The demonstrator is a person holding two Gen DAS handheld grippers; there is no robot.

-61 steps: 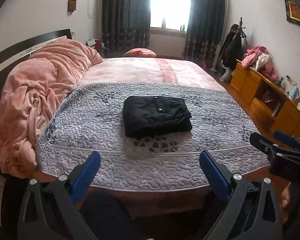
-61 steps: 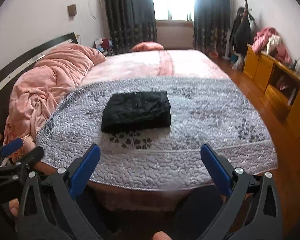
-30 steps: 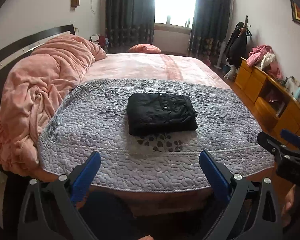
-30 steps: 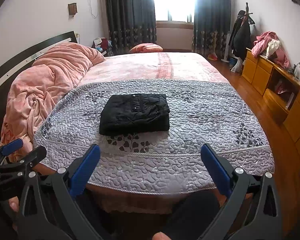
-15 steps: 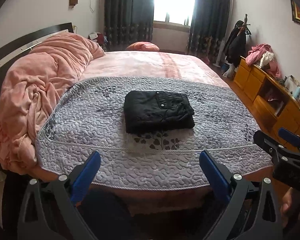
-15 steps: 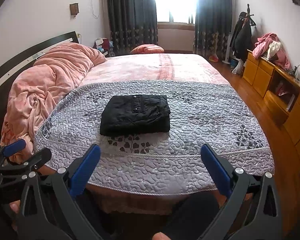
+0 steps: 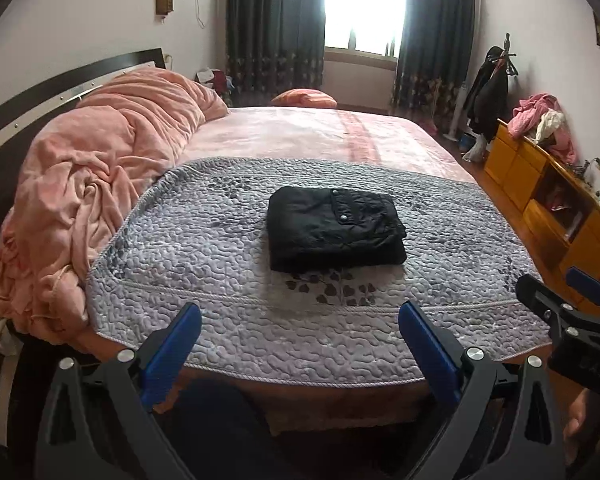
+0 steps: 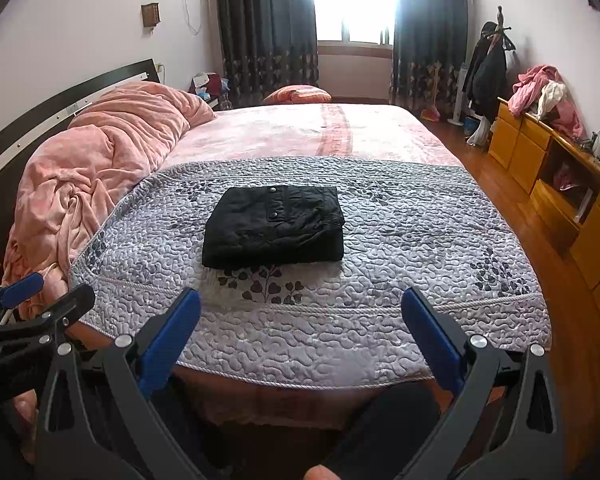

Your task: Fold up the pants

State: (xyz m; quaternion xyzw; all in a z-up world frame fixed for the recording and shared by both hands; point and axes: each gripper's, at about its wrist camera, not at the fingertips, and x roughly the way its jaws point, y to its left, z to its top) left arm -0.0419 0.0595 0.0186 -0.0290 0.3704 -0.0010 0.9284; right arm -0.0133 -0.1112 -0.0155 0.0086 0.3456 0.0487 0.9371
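The black pants lie folded into a compact rectangle on the grey quilted cover, near the middle of the bed; they also show in the right wrist view. My left gripper is open and empty, held back off the near edge of the bed. My right gripper is open and empty, also back from the bed edge. Each gripper shows at the side of the other's view: the right one and the left one.
A bunched pink blanket lies along the left by the dark headboard. Pink bedsheet beyond the cover. Wooden cabinets with clothes stand at the right, a coat rack and curtained window at the back.
Both grippers have drifted slightly, shifting the views a little; the folded pants have not moved and both grippers stay open.
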